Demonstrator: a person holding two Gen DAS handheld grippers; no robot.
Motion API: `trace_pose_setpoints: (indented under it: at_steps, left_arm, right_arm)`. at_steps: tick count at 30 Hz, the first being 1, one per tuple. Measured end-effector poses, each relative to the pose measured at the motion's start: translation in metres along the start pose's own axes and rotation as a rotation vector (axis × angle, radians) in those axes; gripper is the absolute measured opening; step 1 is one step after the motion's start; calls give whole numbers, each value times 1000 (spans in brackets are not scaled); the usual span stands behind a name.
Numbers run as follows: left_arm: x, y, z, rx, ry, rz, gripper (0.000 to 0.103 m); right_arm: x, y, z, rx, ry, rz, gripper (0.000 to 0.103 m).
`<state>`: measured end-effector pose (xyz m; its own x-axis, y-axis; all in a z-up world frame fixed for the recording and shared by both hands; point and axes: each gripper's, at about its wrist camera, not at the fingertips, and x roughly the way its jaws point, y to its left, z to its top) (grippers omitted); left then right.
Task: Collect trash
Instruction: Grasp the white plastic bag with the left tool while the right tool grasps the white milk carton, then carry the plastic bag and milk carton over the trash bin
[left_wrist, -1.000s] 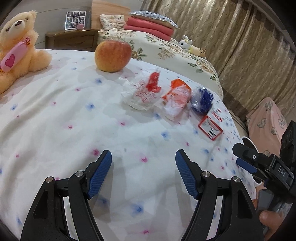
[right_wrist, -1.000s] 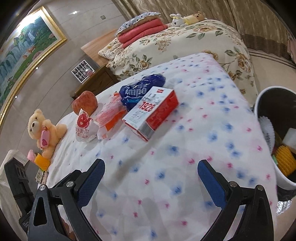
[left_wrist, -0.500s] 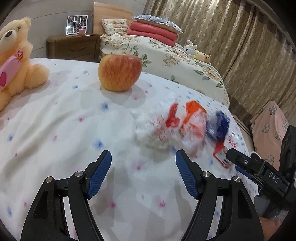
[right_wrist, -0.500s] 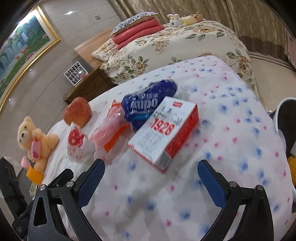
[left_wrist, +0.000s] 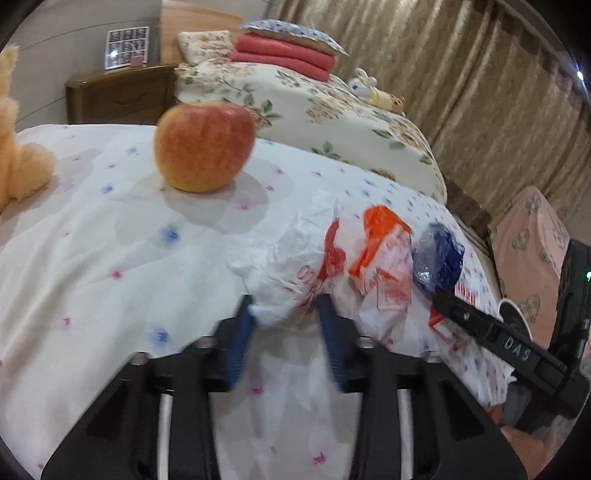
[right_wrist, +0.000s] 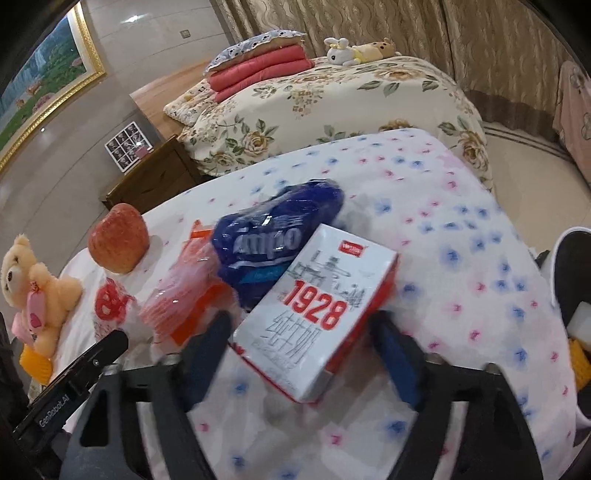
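Note:
On the flowered bedsheet lie a crumpled white wrapper with red print (left_wrist: 295, 273), an orange-and-white wrapper (left_wrist: 384, 254), a blue snack bag (left_wrist: 437, 258) and a white-and-red "1928" box (right_wrist: 317, 314). My left gripper (left_wrist: 284, 314) has its jaws narrowed around the near edge of the white wrapper, blurred by motion. My right gripper (right_wrist: 301, 339) has its jaws on both sides of the box, closing on it. The blue bag (right_wrist: 277, 236) and the orange wrapper (right_wrist: 184, 295) lie just behind the box.
An apple (left_wrist: 205, 146) and a teddy bear (right_wrist: 33, 288) sit on the sheet to the left. A white bin (right_wrist: 569, 295) with trash stands off the bed's right edge. A second bed (right_wrist: 332, 96) and a nightstand (left_wrist: 118, 94) are behind.
Both grippers moved forward to the trash and narrowed their jaws: the left around the white wrapper's edge, the right around the 1928 box.

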<state>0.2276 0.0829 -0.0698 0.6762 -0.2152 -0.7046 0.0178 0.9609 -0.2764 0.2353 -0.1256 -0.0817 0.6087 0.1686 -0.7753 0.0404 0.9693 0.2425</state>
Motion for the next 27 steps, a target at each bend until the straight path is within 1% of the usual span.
trace_pose_setpoints:
  at_steps: [3,5,6,11,16,20,27]
  left_arm:
    - [-5,-2,-2,9,-13,-4,21]
    - [-11,-1,-6,3,-19,-3,20]
    - [-13,-1,-9,0,-19,-4,20]
    - [-29,-4,-25,-16,-21,-17,20]
    - [-43,-14,-44,-25,-12,-46,20]
    - [-49,-28,-54,-20,-1,-76,20]
    - [-50,-62,-69,28,28,-129,20]
  right_arm:
    - [-5,-6,0,-3,10,30,58]
    - [-12,-9,-3,-9,14,54,53]
    - [-15,-10,-5,-15,12,63,53]
    - [-30,-18,-16,-28,23,108,52]
    - [-45,-30,-29,-45,33,126,52]
    - [-58,-42,-36,-53,25,122,52]
    - [-72,-66,-47,-31,16,106,52]
